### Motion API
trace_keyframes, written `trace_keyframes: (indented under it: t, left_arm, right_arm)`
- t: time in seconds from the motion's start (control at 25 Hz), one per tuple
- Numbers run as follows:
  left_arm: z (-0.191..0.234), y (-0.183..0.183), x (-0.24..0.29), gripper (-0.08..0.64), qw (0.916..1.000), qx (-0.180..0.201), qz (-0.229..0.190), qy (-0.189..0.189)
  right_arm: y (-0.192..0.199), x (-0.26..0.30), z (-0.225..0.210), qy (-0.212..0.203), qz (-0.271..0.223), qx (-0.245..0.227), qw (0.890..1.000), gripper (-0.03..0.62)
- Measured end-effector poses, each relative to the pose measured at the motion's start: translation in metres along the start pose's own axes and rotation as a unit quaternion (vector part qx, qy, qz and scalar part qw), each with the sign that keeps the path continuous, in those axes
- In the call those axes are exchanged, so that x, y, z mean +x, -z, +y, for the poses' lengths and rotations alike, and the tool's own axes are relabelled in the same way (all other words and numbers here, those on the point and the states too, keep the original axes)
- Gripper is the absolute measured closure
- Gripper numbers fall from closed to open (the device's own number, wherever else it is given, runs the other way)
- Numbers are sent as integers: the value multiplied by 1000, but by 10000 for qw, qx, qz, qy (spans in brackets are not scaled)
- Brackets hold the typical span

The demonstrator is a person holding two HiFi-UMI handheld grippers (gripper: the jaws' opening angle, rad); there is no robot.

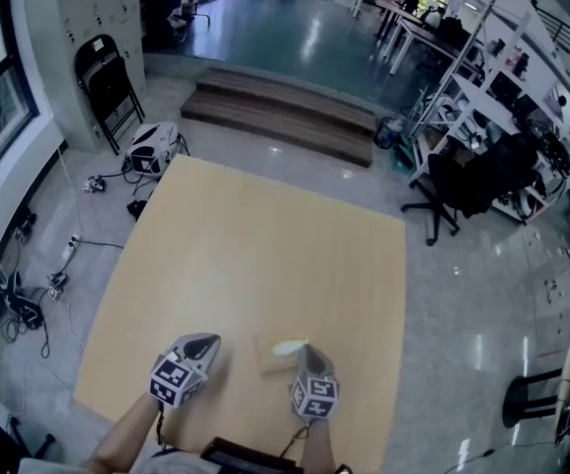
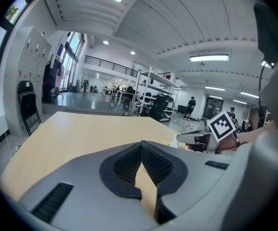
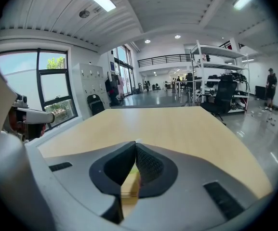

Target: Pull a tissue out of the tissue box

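Note:
A low tan tissue box (image 1: 268, 356) lies on the wooden table (image 1: 265, 255) near its front edge. A pale tissue (image 1: 289, 347) sticks out of its top. My right gripper (image 1: 306, 348) reaches the tissue from the right, jaws together on its end. In the right gripper view the jaws (image 3: 135, 146) meet at the tip, and the yellowish box (image 3: 130, 186) shows through the gap beneath. My left gripper (image 1: 205, 342) rests to the left of the box, apart from it. Its jaws (image 2: 141, 146) are shut with nothing between them; only bare table shows below.
The table's front edge runs just under both grippers. Off the table, a black folding chair (image 1: 107, 82) and cables (image 1: 28, 265) are at the left, wooden steps (image 1: 285, 107) beyond, an office chair (image 1: 462, 181) and shelving at the right.

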State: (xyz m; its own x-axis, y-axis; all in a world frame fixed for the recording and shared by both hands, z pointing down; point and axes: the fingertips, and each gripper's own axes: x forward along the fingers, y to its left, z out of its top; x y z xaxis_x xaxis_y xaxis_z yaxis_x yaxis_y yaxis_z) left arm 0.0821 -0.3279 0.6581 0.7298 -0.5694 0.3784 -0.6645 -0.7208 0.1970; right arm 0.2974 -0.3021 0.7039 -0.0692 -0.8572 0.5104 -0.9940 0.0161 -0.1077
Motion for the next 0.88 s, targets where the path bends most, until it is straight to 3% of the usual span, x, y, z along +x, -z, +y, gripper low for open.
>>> trace_keyframes:
  t: [0.88]
  left_arm:
    - [-5,-11,-22,552,9998,65,-188,-77]
  right_arm:
    - [-106,-51,13,-4,-1223,-231,9922,584]
